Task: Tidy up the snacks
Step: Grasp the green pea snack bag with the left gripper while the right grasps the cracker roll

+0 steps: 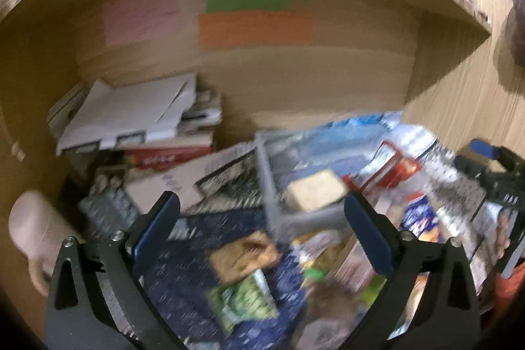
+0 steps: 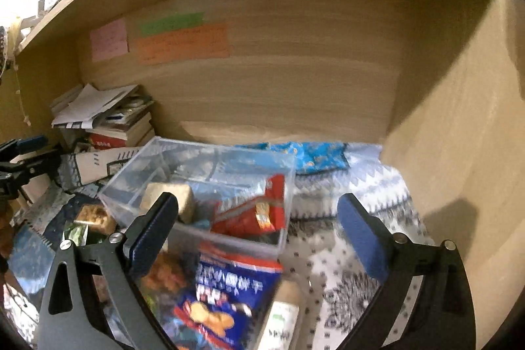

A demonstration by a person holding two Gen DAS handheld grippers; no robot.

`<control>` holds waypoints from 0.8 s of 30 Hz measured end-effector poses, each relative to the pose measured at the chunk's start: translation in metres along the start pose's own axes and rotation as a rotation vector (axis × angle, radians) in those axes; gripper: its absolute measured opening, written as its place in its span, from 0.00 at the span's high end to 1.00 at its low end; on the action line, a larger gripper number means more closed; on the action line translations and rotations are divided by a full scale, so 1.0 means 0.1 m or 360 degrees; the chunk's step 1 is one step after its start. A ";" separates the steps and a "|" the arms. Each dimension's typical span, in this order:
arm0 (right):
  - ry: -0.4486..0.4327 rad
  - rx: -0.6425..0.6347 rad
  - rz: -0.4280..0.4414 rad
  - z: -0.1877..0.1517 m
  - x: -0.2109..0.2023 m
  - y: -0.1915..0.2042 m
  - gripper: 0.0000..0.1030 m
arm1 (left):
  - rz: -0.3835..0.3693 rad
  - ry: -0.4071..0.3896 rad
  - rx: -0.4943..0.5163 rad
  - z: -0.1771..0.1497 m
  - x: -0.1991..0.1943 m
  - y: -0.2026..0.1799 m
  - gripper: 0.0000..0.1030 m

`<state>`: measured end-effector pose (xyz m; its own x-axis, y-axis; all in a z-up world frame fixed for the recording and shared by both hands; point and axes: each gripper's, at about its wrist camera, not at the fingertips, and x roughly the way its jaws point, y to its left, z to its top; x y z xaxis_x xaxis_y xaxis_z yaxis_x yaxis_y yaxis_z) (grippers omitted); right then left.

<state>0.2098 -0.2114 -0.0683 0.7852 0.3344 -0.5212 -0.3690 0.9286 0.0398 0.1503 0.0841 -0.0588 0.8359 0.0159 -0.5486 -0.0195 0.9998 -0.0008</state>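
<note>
Partly done, I'd judge: clear rectangular plastic bin (image 2: pixel 210 186) on patterned cloth in the desk nook holds a beige block snack (image 2: pixel 170 197) + red packet (image 2: pixel 259 212); blue bag (image 2: pixel 226 294) etc. lie loose outside. Bin's long axis runs diagonally toward back-left. Left gripper (image 1: pixel 262 235) & right gripper (image 2: pixel 259 235) jaws spread, empty.
</note>
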 end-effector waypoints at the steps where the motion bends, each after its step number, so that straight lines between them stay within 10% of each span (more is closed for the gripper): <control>1: 0.0014 0.0011 -0.0016 -0.05 0.00 -0.02 0.05 | 0.0019 0.0015 0.0002 -0.06 0.02 0.02 0.01; 17: 0.0358 0.0270 -0.0123 -0.87 0.25 -0.38 0.07 | 0.0125 0.0298 -0.0101 -0.97 0.51 0.20 0.07; 24: 0.0429 0.0187 -0.0100 -0.98 0.31 -0.29 0.41 | 0.0036 0.0364 -0.0139 -1.11 0.65 0.18 0.36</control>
<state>0.1958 -0.2436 -0.1691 0.6385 0.2354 -0.7328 -0.2514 0.9636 0.0905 0.1435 0.1016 -0.1868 0.6888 0.0253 -0.7245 -0.0924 0.9943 -0.0532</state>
